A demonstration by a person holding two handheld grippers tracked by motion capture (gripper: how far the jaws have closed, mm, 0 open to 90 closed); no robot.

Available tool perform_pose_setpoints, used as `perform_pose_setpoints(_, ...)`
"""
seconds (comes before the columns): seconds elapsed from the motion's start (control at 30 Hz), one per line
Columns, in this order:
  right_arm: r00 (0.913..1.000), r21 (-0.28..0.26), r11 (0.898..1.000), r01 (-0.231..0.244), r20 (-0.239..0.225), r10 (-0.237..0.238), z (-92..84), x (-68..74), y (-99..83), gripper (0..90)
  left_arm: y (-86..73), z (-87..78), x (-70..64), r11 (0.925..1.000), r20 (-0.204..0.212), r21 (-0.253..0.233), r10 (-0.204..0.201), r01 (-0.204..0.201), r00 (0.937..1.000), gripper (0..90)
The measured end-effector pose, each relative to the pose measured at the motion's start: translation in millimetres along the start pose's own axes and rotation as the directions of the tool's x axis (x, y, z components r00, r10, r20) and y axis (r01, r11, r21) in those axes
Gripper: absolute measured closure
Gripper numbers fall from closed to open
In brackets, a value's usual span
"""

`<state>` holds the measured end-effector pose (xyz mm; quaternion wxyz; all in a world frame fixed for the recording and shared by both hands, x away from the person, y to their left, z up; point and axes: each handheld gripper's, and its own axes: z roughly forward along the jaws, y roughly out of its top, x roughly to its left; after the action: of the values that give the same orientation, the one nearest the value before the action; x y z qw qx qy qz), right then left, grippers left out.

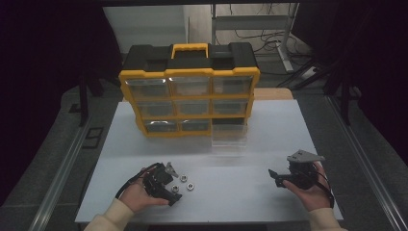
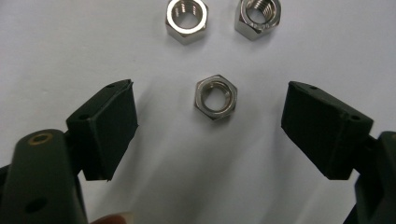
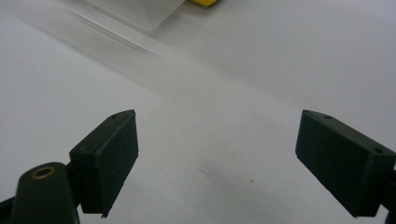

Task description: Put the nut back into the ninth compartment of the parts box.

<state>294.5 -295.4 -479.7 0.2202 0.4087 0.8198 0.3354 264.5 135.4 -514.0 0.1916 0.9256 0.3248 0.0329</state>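
Nearest nut (image 2: 215,97) lying flat on white table (image 1: 250,187), between spread jaws of left gripper (image 2: 210,130), untouched. Two more nuts (image 2: 186,19) just beyond. Right gripper (image 3: 217,163) spread over bare tabletop, well apart. Yellow drawer cabinet (image 1: 188,98) standing behind.

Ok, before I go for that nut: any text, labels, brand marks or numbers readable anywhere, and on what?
No readable text in any view.
Organizer: no legible brand or label on its lid or drawer fronts.
Floor to the left of the table: a dark number-like mark, too blurred to read.
Nuts: no stamping visible on their faces.
Left gripper and right gripper: no markings visible on their pads.
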Motion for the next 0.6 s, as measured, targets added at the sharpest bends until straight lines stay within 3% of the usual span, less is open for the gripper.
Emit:
perform_pose_setpoints(0.3,1.0,0.002,1.0,0.0,0.004,0.0,-0.1,-0.2,-0.3,13.8,2.6,2.4,0.2,0.9983,0.006,0.039,0.043,-0.043,0.999,32.8)
perform_pose_setpoints(0.6,1.0,0.003,1.0,0.0,0.005,0.0,0.4,-0.2,0.0,13.8,9.9,0.4,-1.6,0.9928,0.031,0.075,0.091,-0.093,0.9954,53.8)
